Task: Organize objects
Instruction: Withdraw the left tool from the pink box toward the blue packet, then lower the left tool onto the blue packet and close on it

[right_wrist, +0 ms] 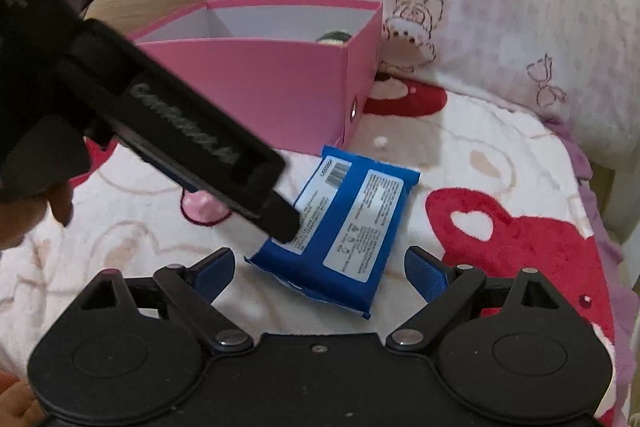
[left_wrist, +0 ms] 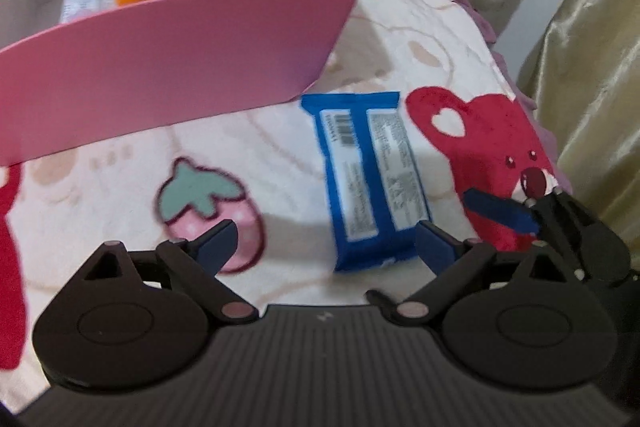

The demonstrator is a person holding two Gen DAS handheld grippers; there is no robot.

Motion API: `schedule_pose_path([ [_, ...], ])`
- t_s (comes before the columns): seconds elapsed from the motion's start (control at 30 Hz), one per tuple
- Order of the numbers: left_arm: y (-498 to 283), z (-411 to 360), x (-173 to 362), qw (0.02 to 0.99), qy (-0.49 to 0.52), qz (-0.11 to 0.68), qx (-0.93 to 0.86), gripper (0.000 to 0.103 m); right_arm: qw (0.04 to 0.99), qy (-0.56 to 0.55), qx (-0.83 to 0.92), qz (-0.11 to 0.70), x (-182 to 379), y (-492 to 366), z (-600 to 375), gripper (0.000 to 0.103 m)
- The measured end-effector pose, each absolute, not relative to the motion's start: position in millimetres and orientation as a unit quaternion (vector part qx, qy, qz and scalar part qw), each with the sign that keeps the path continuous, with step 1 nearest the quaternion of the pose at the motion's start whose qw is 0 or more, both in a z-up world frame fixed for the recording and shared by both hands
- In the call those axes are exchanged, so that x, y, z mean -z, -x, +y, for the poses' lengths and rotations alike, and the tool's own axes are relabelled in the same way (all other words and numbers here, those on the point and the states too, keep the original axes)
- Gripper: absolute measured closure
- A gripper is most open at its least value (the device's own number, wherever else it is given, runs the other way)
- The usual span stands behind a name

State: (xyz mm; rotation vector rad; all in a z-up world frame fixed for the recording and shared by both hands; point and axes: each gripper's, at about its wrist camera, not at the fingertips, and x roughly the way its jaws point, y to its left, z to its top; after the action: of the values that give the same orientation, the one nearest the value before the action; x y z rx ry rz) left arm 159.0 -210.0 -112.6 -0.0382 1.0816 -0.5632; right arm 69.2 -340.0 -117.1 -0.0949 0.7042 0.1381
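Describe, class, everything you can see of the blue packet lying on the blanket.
The blue packet is a flat, glossy, soft-looking wrapper with crimped ends. It lies back-up on the cartoon-print blanket, showing a barcode, white panels of small print and a centre seam. It sits just in front of the pink box, apparently not touching it. Both grippers are open near it; the left gripper overlaps it in the right wrist view, contact unclear.

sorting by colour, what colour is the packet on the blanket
Blue with white label panels; the packet shows best in the right wrist view.

Blue packet (left_wrist: 370, 179) label-up on blanket, beside open pink box (left_wrist: 168, 67)
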Motion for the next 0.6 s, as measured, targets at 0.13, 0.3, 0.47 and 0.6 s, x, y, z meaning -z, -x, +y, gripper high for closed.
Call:
schedule_pose_path([
  [0.13, -170, -218, 129, 0.813, 0.035, 0.517, 0.268, 0.030, 0.925, 0.024, -0.071, 0.373, 130, -82, -346, 0.009],
  [0.3, -179, -219, 140, 0.820, 0.062, 0.503, 0.265, 0.047, 0.920, -0.011, -0.081, 0.384, 140, -93, -353, 0.009],
  [0.47, -182, -220, 144, 0.812, 0.096, 0.494, 0.297, 0.074, 0.915, 0.003, -0.087, 0.395, 146, -100, -348, 0.009],
  [0.6, -183, -220, 148, 0.814, 0.115, 0.491, 0.287, 0.073, 0.917, -0.002, -0.085, 0.391, 145, -100, -348, 0.009],
])
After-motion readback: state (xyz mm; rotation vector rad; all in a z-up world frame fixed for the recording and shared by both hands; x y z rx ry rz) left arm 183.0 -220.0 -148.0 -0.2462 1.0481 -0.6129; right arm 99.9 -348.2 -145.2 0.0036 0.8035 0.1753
